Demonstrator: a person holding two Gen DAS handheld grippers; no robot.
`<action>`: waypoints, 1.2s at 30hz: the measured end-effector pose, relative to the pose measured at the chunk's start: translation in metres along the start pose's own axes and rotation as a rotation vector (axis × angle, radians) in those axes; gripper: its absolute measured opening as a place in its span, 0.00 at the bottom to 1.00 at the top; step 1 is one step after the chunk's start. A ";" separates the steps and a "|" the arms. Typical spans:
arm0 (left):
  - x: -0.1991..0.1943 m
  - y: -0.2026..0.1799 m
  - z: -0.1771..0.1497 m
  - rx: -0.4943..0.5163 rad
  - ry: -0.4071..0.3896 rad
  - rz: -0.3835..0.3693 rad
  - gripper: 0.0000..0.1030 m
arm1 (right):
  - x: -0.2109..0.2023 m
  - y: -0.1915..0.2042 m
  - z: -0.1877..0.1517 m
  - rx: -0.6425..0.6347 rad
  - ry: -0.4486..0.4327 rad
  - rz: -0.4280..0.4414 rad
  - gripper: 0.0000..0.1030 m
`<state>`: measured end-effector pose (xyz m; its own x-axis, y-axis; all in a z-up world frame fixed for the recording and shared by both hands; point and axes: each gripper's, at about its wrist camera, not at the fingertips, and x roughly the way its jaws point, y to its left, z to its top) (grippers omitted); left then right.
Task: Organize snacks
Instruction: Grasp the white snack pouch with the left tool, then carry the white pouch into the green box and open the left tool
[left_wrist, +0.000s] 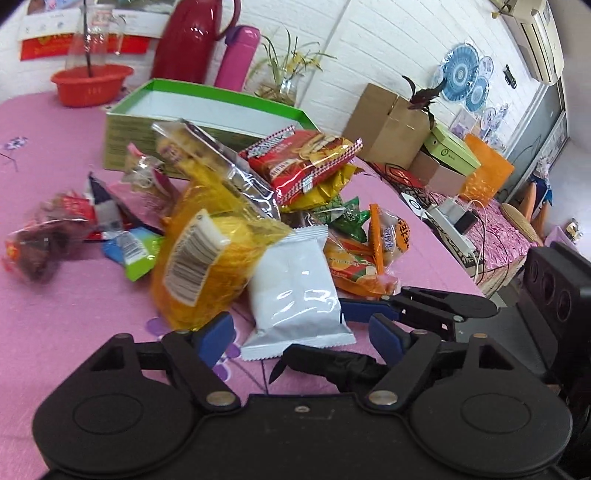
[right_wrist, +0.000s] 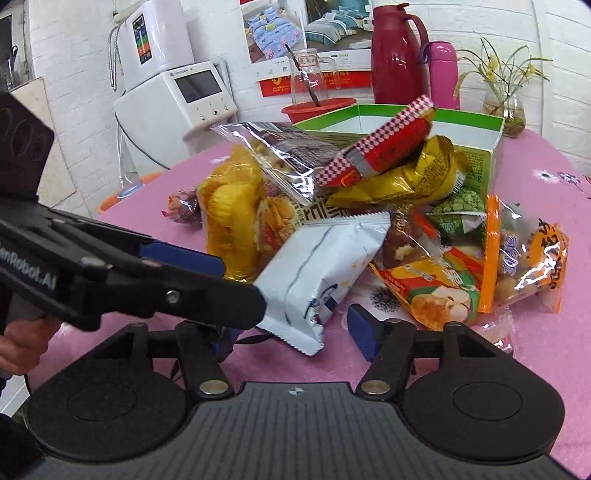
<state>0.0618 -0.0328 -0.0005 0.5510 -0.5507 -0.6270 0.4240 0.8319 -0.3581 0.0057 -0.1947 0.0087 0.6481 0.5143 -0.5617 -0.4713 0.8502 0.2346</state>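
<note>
At the near edge of the pink table (left_wrist: 55, 314), the left gripper (left_wrist: 301, 332) straddles the crimped end of a white packet (left_wrist: 295, 284). Its blue pads (left_wrist: 218, 332) stand part-way apart on either side of the wrapper and do not appear to press it. The right gripper (right_wrist: 295, 336), jaws spread wide and holding nothing, comes in from the other side. One of its fingers shows in the left wrist view just beside the packet's edge.

The step in hand looks like the first pick from the heap, with no snack yet boxed. The white packet lies at the front of the pile, leaning on a bulky yellow bag (left_wrist: 207, 254) and next to an orange packet (left_wrist: 354, 269). The next move probably calls for closing the left pads on that flat seal and lifting clear, then carrying the packet over the pile.

Behind it, a clear-topped bag and a red packet (left_wrist: 303, 158) perch on top of the heap, between the grippers and the open green box (left_wrist: 221, 107), the likely destination. They could slide if the white packet is dragged rather than raised. Smaller wrapped sweets lie loose to the left, blurred.

Further back along the wall stand a red basin (left_wrist: 90, 83), a red flask (left_wrist: 192, 37) and a pink bottle (left_wrist: 238, 55), all well apart from the work.
</note>
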 end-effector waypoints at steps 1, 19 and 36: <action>0.006 0.002 0.003 -0.012 0.007 0.000 0.39 | 0.000 -0.003 0.000 0.008 -0.001 -0.008 0.99; -0.015 -0.016 0.012 -0.020 -0.026 -0.064 0.00 | -0.032 0.008 0.011 -0.020 -0.105 0.028 0.67; 0.018 0.005 0.158 0.059 -0.182 -0.035 0.00 | 0.006 -0.033 0.146 -0.119 -0.289 -0.035 0.67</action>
<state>0.1870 -0.0493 0.0954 0.6538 -0.5870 -0.4774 0.4839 0.8095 -0.3325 0.1123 -0.2031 0.1137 0.8004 0.5102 -0.3149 -0.5014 0.8575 0.1151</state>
